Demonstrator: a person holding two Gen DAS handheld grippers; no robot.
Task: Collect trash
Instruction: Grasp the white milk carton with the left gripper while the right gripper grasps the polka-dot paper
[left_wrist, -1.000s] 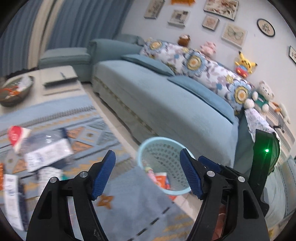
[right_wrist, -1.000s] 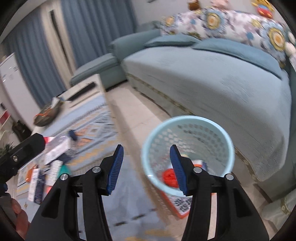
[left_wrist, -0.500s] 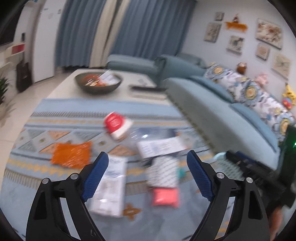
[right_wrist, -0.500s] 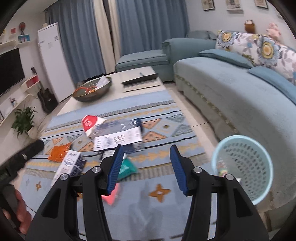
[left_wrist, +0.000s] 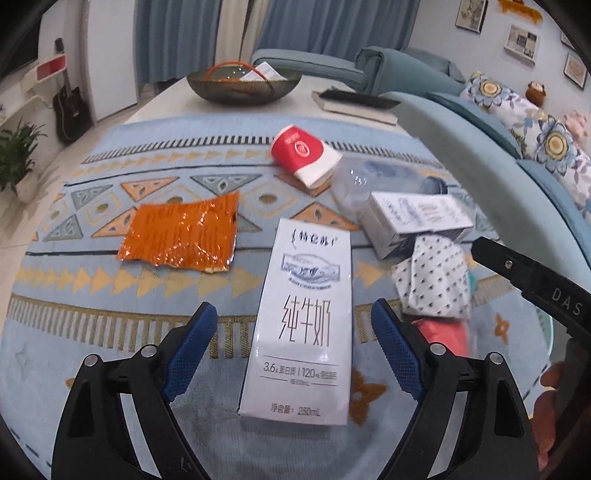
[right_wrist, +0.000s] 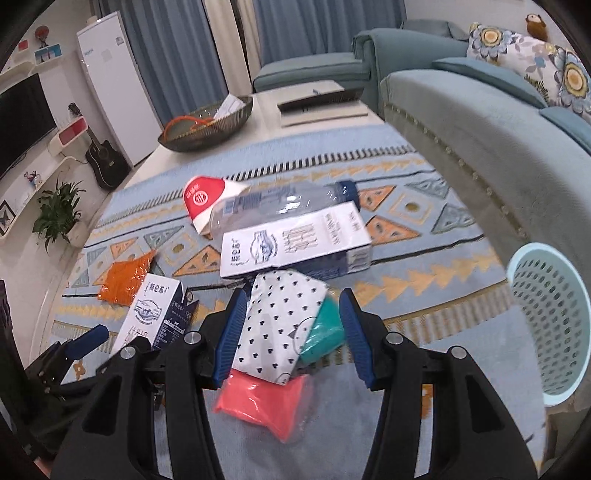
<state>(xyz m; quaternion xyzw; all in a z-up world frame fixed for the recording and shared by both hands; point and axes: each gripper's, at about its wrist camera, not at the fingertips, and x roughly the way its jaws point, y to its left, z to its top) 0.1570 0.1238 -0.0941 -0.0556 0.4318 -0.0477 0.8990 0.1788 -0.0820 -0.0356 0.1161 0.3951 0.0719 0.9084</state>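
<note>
Most trash is not yet collected: a white milk carton (left_wrist: 301, 325) lies flat on the rug (left_wrist: 74, 332) between the released left gripper (left_wrist: 290, 349); a polka-dot packet (right_wrist: 280, 325) sits between the right gripper (right_wrist: 291, 332), also unclenched, not pressing it. Cup (left_wrist: 304, 153), bottle (right_wrist: 280, 206), second carton (right_wrist: 295, 240) and orange wrapper (left_wrist: 181, 234) lie nearby; the basket (right_wrist: 550, 325) stands well apart by the sofa (right_wrist: 498, 118).

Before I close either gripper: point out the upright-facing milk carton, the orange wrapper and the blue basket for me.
milk carton (left_wrist: 301, 325), left wrist view, middle of its white printed face.
orange wrapper (left_wrist: 181, 234), left wrist view, centre of the crinkled foil.
blue basket (right_wrist: 550, 325), right wrist view, on its perforated inner wall.
</note>
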